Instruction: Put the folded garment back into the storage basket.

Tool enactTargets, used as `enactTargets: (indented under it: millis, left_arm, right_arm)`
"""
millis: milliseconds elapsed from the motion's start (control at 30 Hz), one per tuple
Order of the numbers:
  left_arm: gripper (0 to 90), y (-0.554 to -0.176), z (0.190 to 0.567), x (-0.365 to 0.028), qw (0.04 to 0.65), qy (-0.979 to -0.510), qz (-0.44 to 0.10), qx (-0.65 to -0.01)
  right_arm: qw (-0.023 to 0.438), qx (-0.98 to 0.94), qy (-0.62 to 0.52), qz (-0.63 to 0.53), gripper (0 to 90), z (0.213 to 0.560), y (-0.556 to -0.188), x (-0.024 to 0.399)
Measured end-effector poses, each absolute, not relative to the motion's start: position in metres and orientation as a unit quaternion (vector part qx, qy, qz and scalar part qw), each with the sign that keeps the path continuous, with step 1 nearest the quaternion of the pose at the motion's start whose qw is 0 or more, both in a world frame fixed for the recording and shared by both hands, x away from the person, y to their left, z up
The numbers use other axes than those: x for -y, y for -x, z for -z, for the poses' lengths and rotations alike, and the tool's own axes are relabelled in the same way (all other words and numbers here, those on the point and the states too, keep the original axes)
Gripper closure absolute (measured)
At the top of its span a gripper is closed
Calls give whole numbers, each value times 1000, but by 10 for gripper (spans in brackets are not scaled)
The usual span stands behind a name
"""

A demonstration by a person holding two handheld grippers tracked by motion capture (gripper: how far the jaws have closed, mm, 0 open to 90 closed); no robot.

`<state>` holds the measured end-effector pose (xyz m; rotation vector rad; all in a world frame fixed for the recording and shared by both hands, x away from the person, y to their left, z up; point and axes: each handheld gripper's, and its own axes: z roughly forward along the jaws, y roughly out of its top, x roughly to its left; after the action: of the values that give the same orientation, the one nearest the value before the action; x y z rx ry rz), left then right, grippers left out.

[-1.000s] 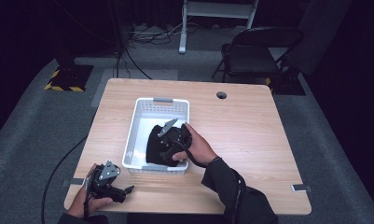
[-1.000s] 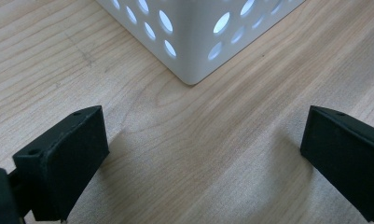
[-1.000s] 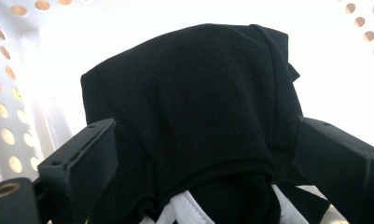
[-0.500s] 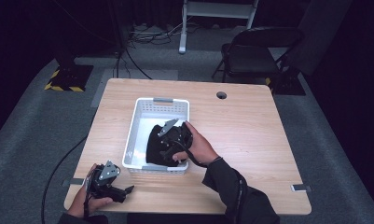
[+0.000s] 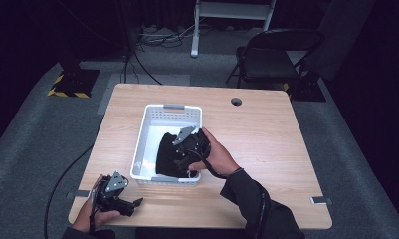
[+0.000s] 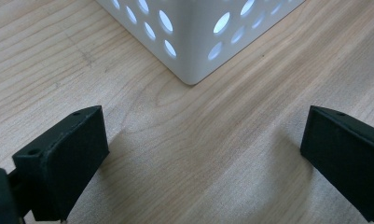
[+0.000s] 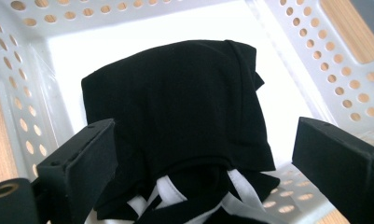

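Black garment (image 7: pixel 184 116) lies bunched in the near half of the white basket (image 5: pixel 152 124), under my right hand-held gripper (image 5: pixel 189 149).

My right hand-held gripper hangs above the cloth, jaws apart and empty, placed, I judge, to pinch a fold. My left hand-held gripper (image 5: pixel 118 195) rests on the table (image 5: pixel 266 139) near the basket's near-left corner, jaws also apart, out of the way. White trim peeks from beneath; what lies under the heap I cannot tell.

Worktop (image 5: pixel 266 134) evenly lit from above, surrounding room dim to black, soft shadows under jaws, basket (image 7: pixel 324 56) interior overexposed, high view slightly soft
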<state>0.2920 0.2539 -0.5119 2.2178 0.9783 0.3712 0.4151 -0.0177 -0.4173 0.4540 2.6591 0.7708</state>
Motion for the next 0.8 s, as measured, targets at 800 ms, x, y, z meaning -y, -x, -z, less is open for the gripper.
enactTargets:
  millis: [800]
  left_arm:
    - [7, -292, 512, -254, 338, -851, -142, -376]
  right_arm:
    - [195, -928, -155, -278, 71, 397, -401, 53]
